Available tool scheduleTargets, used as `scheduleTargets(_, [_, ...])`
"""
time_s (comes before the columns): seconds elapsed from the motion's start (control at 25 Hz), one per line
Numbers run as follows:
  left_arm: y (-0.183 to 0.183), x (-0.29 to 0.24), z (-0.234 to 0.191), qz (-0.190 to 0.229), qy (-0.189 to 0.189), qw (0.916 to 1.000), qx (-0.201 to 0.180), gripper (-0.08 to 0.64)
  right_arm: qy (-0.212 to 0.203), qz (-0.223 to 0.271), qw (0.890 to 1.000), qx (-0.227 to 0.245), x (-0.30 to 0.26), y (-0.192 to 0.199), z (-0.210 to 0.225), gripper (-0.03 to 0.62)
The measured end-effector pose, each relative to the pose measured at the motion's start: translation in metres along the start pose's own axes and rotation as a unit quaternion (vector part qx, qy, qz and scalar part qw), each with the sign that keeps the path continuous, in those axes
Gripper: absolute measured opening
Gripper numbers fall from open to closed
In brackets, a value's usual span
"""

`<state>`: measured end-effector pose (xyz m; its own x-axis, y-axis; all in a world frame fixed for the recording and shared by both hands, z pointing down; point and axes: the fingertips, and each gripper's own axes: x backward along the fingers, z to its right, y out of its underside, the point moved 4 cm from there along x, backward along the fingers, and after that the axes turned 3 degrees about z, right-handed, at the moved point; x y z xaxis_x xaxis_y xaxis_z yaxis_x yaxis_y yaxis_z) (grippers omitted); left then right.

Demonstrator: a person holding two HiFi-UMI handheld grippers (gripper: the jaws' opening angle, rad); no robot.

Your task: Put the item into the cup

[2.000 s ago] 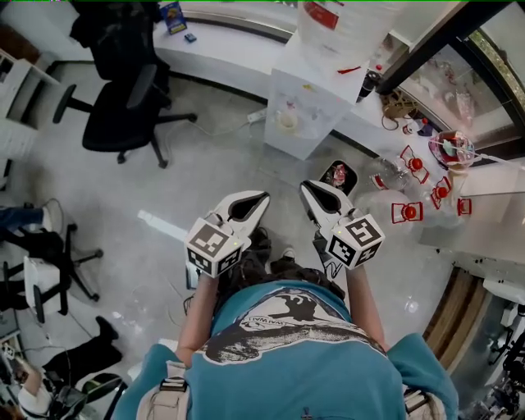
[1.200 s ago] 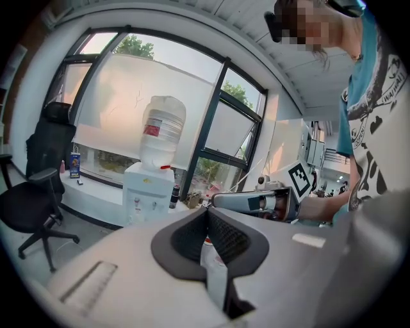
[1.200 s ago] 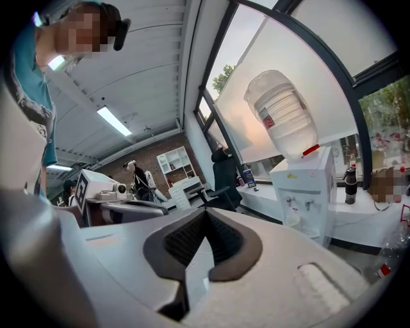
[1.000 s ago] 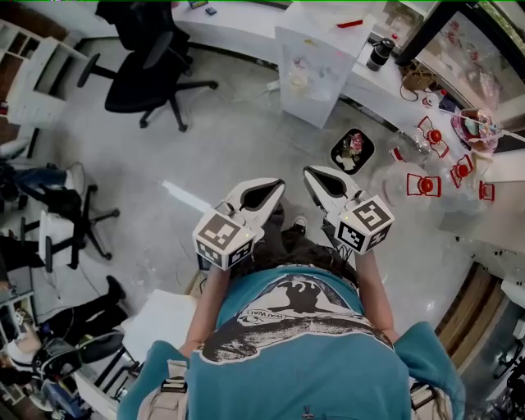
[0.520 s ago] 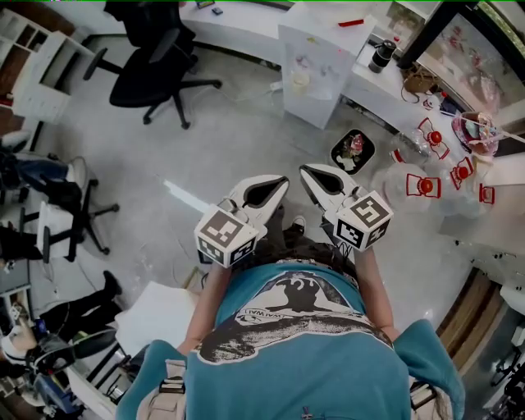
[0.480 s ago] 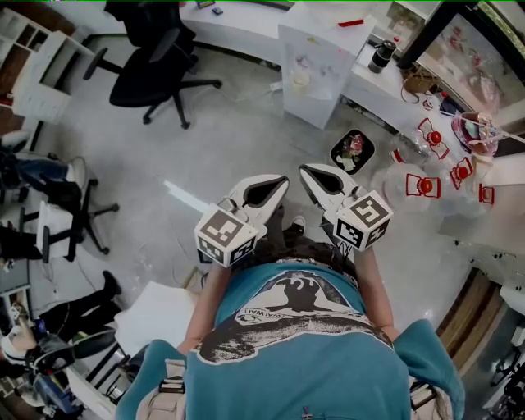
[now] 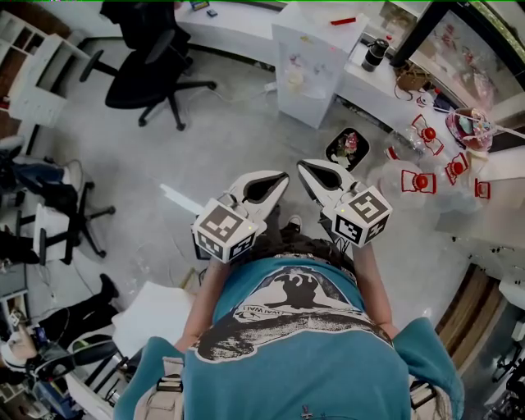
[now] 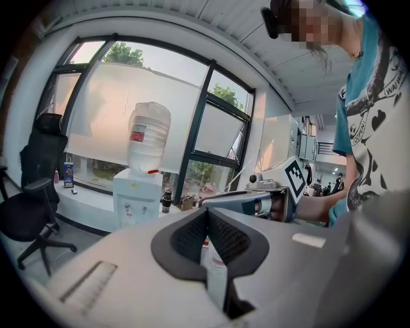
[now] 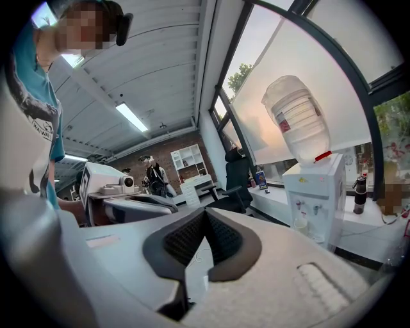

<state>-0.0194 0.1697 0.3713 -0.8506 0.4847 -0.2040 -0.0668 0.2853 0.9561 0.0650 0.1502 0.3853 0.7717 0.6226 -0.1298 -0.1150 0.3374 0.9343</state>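
I stand on a grey floor and hold both grippers level in front of my chest. My left gripper is shut with nothing between its pads, as the left gripper view confirms. My right gripper is likewise shut and empty, also in its own view. The two tips are close together and point towards a water dispenser. Small red-and-clear objects lie on a clear table at the right, well beyond both grippers. I cannot pick out a cup or an item with certainty.
A black office chair stands far left. A black bin with rubbish sits on the floor ahead. A white counter runs under the window, with a dark flask on it. More chairs and a person's legs are at the left edge.
The view has swung a little, so the dispenser and the table sit differently in the picture. Both grippers stay shut in front of my chest and have drawn slightly closer together.
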Motion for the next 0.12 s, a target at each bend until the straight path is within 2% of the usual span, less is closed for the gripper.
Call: scheduleTargets(0.12, [0.0012,0.0010,0.0020,0.000,0.002,1.0000,-0.001,0.014,-0.001,0.000,1.000,0.002,0.0009,0.0006,-0.0023,-0.002])
